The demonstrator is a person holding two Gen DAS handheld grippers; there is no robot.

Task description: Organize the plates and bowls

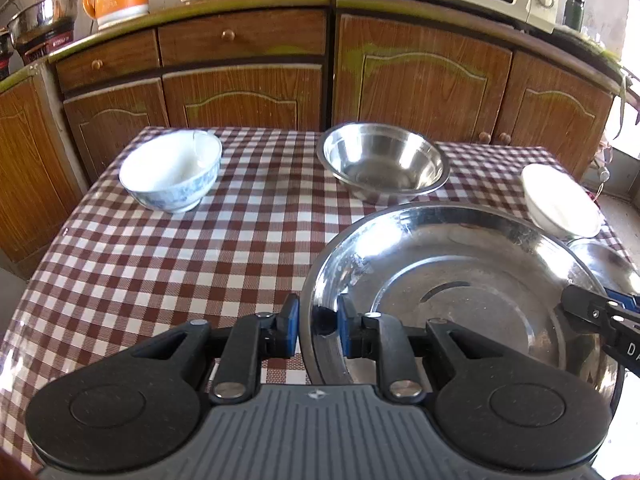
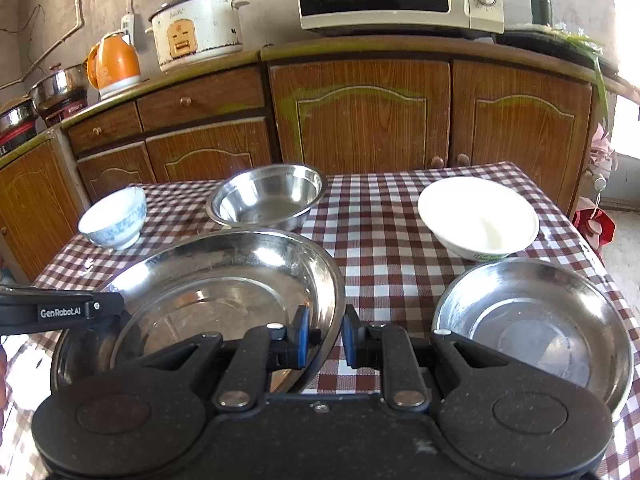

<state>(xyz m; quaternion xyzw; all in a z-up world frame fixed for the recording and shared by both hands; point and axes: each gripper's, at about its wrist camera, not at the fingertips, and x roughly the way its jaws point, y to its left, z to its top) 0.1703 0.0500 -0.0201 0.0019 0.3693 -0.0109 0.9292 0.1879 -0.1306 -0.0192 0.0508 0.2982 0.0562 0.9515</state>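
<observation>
my left gripper [image 1: 318, 326] is clenched on the left rim of the large steel plate [image 1: 460, 280], and my right gripper [image 2: 325, 332] grips its right rim. right of it on the checked tablecloth [image 2: 380, 248] sits a smaller steel plate [image 2: 536, 320], the white bowl [image 2: 478, 216] beyond. far side: a steel bowl [image 2: 266, 196], and a blue-patterned bowl [image 2: 114, 216] far left.
</observation>
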